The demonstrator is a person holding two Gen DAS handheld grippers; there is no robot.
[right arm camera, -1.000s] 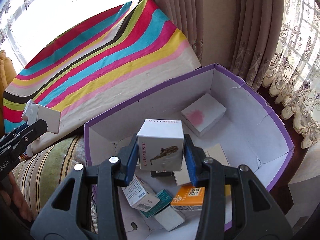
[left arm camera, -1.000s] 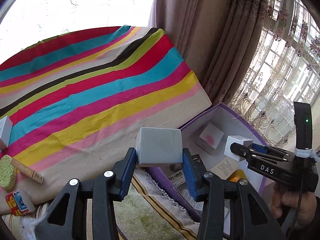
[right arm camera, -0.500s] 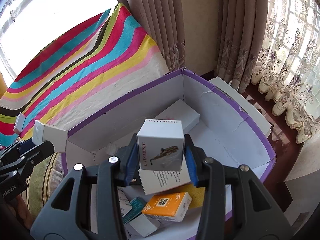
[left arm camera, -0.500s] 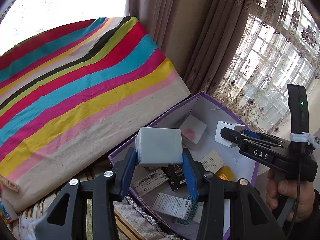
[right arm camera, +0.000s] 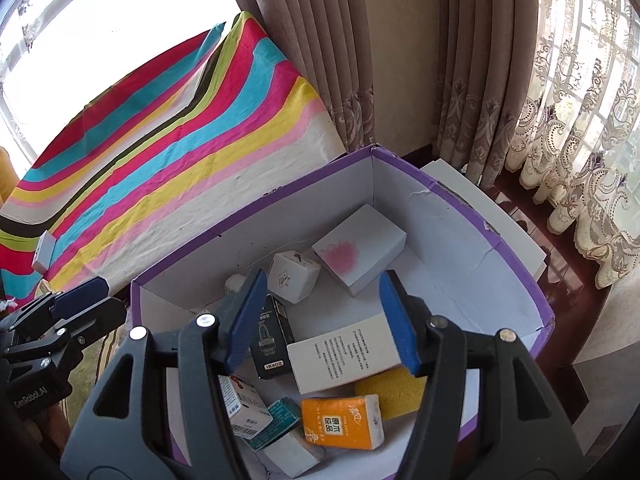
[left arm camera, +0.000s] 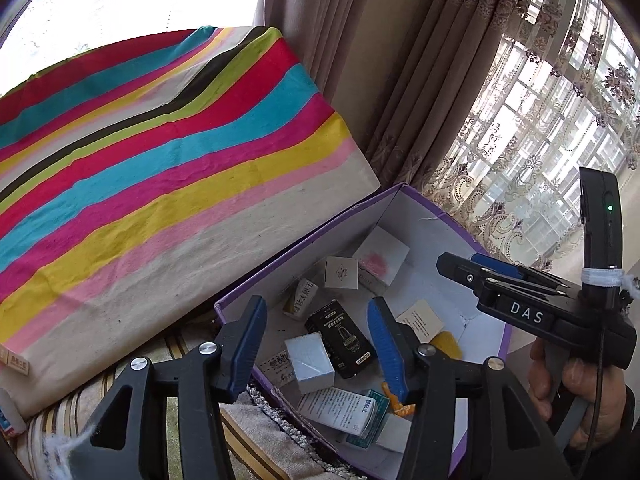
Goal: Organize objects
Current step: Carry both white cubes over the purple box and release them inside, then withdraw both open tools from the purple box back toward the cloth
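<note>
The purple-edged cardboard box fills the lower centre of the right wrist view and the lower centre-right of the left wrist view, and the small packages are seen lying loose on its white floor. A white box with a pink smudge lies toward the far corner, with a small white cube box just beside it on the left. A black carton lies nearer the middle, a white leaflet box to its right, and an orange packet and a yellow sponge toward the bottom of the frame. A silver-grey box is seen low in the left wrist view, beside the black carton. The left gripper is held over the near rim with its blue pads spread wide and nothing between them. The right gripper is likewise spread wide and empty above the box. A striped cloth covers the upper left of both views, and curtains hang at the upper right.
</note>
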